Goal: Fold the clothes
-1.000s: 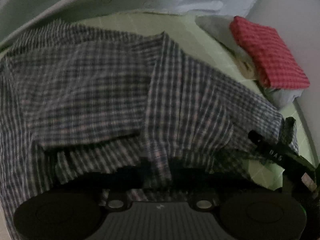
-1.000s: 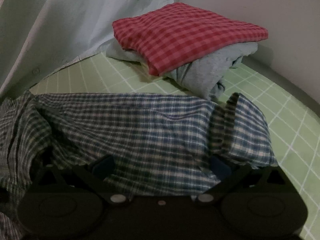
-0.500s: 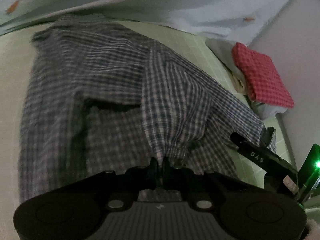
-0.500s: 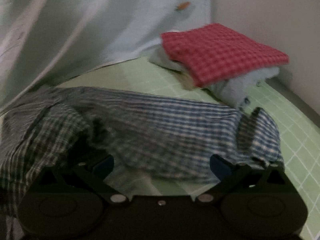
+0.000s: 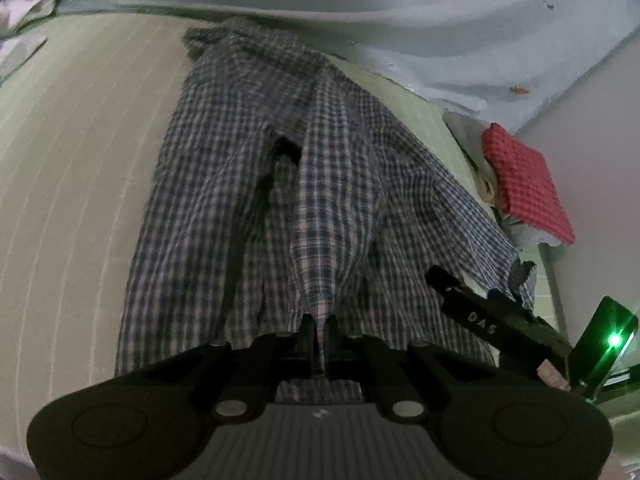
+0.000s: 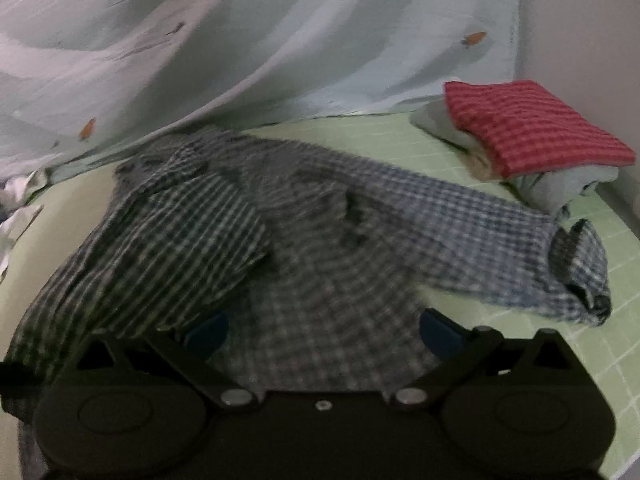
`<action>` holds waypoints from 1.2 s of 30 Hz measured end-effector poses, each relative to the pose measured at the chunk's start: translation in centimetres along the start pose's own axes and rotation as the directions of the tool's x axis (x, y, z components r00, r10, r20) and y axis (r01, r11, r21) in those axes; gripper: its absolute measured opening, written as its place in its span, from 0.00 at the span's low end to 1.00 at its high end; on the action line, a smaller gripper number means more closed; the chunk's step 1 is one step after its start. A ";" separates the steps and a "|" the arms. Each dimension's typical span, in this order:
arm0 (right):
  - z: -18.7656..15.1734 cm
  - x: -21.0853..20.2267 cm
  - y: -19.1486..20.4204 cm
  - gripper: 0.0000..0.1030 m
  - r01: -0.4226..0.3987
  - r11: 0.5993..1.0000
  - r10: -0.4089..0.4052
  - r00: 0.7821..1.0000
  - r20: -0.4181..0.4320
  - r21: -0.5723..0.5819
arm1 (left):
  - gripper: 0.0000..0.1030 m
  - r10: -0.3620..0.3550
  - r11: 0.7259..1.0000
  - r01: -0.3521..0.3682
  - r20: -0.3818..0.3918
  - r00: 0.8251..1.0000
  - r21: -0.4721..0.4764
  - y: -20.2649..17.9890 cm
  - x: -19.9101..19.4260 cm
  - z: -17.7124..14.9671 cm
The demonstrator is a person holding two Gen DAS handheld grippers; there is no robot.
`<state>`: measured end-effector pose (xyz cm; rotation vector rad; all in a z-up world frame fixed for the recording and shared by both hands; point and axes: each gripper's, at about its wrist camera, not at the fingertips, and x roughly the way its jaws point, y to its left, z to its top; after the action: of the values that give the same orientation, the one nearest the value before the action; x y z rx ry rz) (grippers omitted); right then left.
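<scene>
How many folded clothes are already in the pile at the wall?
2 visible: a red checked one on top, a grey one under it. More may be hidden between them.

Soft woven plaid shirt (image 5: 320, 184) cloth; matt black plastic left tool (image 5: 319, 330).

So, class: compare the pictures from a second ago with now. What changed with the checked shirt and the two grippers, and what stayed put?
The left gripper closed on the hem of the blue-and-white checked shirt and drew it back, stretching it lengthwise. The right gripper remains open, fabric between its fingers. The folded red gingham cloth stayed on its pile on the green grid mat.
</scene>
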<state>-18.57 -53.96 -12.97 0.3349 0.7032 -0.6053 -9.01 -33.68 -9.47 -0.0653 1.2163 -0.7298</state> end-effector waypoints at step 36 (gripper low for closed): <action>-4.7 -1.7 5.2 1.00 -0.086 0.990 0.073 0.991 -0.113 -0.112 | 0.31 0.132 0.960 -0.152 -0.101 0.986 -0.234 9.9 -1.8 -5.1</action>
<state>-18.72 -46.94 -14.71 0.2874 0.8221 -0.4703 -9.00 -23.40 -14.05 -0.1479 1.3717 -0.4599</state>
